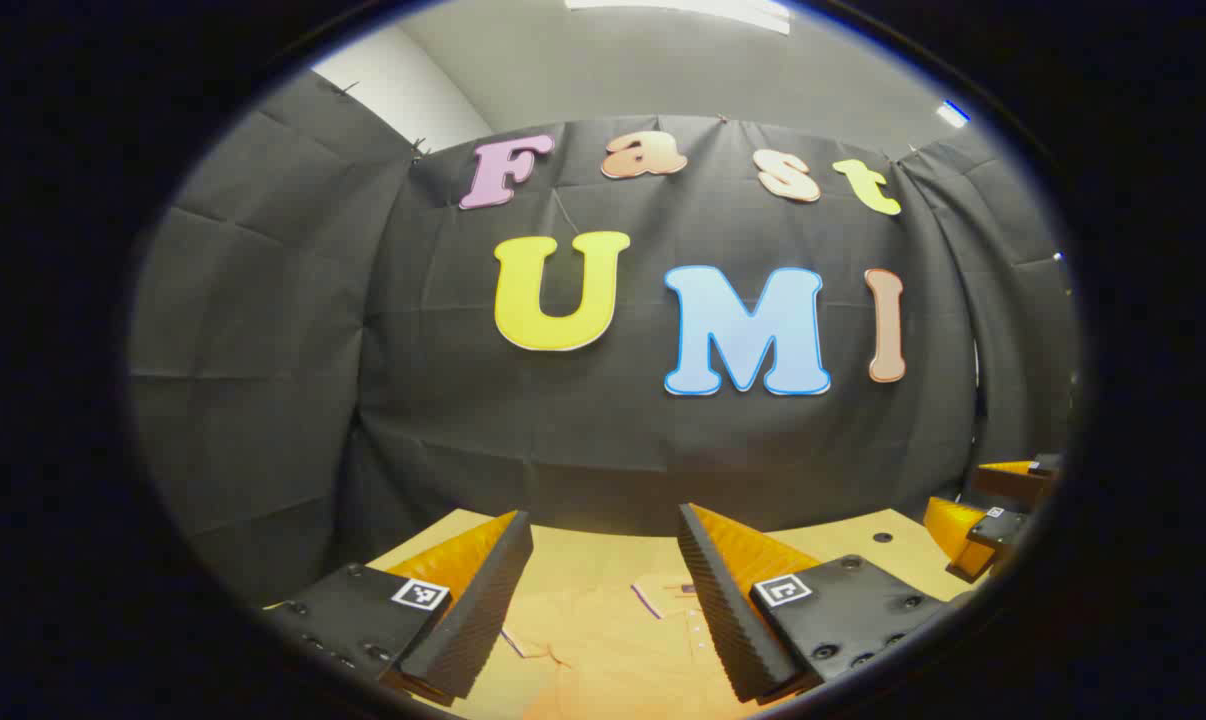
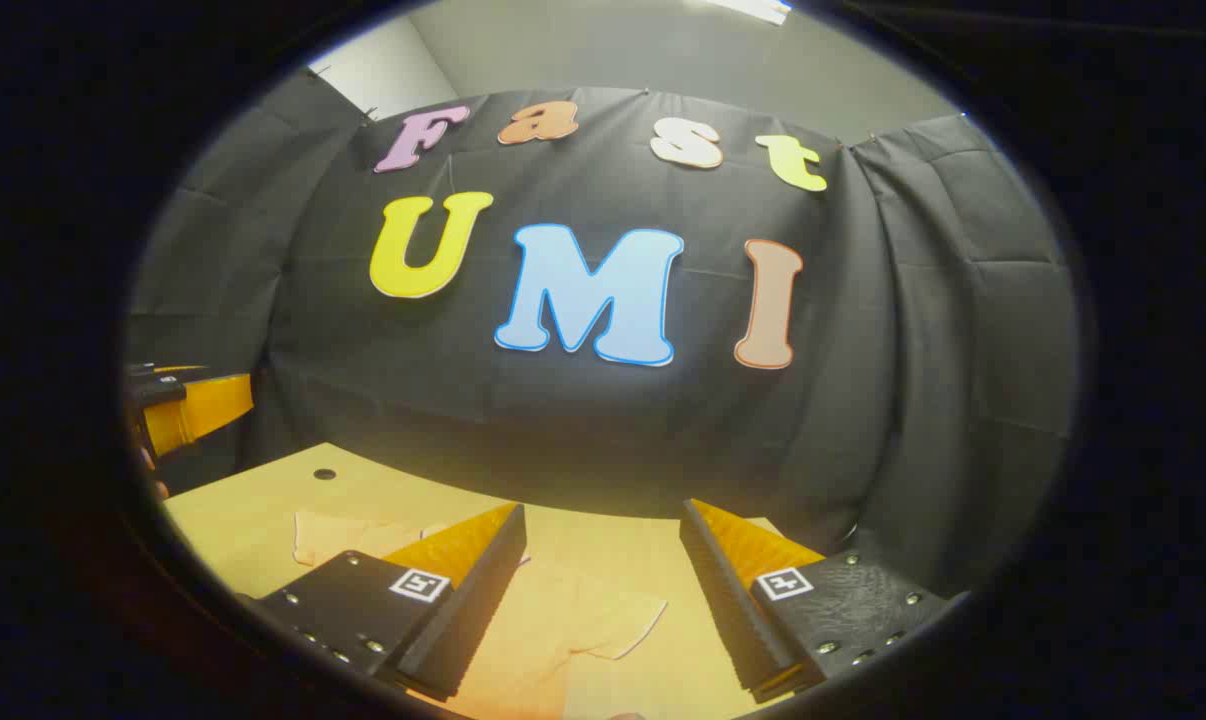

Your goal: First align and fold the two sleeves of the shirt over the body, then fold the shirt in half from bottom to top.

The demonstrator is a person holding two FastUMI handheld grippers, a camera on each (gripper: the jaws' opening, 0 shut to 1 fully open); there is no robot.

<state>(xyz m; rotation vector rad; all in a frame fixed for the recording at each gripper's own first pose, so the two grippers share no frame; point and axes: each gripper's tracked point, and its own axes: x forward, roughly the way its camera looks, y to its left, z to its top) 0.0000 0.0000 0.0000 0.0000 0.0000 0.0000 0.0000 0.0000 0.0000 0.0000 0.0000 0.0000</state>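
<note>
— Where is the shirt (image 1: 613, 640)?
— Flat on the table (image 2: 263, 510), collar toward the black wall, body running back to us.
— And the tools?
— Left gripper (image 1: 603, 600) and right gripper (image 2: 603, 590) hang above it, fingers wide, holding nothing.
— Any words on it?
— None I can read.

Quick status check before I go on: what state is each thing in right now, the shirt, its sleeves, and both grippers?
Shirt: lying flat on the table, collar away from the grippers.
Right-hand sleeve: spread out to the side, not yet folded over the body.
Left gripper: open, above the shirt, holding nothing.
Right gripper: open, above the sleeve, holding nothing.
</note>
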